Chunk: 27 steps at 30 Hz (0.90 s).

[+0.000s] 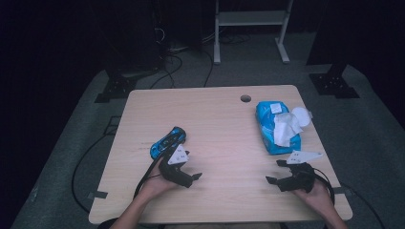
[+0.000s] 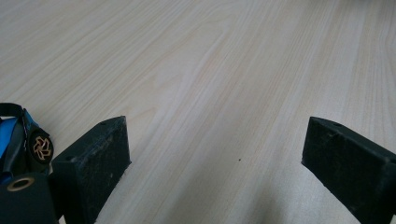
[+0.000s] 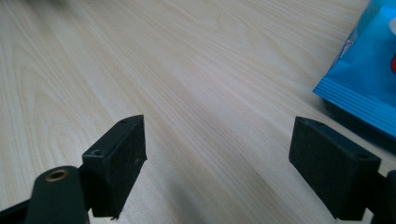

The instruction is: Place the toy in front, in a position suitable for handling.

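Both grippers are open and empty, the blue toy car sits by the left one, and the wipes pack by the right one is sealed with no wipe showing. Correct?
Not quite: the wipes pack is not sealed; the high view shows a white wipe pulled out on top. The rest holds: left gripper and right gripper open and empty, blue toy car by the left one.

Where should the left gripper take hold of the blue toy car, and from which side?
Probably across the narrow body of the blue toy car, fingers on its two long sides, coming from above. It lies flat and slanted on the table, just beyond the open, empty left gripper, so the ends are too far apart.
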### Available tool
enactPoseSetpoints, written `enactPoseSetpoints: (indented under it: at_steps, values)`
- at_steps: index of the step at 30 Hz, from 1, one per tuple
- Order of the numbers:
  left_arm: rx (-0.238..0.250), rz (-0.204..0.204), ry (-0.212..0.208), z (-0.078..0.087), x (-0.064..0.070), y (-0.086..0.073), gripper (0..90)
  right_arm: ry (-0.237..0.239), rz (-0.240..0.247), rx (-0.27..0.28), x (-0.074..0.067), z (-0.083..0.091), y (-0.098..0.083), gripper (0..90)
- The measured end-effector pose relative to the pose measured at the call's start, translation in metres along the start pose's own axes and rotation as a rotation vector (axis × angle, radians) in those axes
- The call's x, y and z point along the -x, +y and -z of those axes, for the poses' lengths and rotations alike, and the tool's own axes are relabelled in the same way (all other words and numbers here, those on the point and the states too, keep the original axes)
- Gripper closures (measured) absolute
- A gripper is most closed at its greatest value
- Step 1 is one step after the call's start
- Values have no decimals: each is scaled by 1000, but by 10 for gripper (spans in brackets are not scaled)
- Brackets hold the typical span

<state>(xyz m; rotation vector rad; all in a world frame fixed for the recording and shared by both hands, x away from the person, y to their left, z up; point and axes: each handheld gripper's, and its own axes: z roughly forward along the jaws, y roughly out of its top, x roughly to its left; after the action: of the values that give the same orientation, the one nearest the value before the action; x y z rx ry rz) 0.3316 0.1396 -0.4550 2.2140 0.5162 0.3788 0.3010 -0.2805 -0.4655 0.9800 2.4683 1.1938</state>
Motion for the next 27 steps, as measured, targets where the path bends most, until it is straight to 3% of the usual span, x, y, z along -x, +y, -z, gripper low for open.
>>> enactPoseSetpoints:
  at_steps: [7, 17, 22, 27]
  values:
    - [-1, -14, 14, 2, 2, 0, 71, -2, 6, 3, -2, 1, 0, 178]
    - [26, 1, 33, 9, -5, 9, 71, -13, 4, 8, -2, 2, 1, 177]
    - [26, -8, 54, 15, -12, 14, 70, -10, -3, 13, -3, 1, 2, 178]
    - [65, 28, 82, 28, -26, 19, 71, -10, 3, 10, -5, 1, 4, 177]
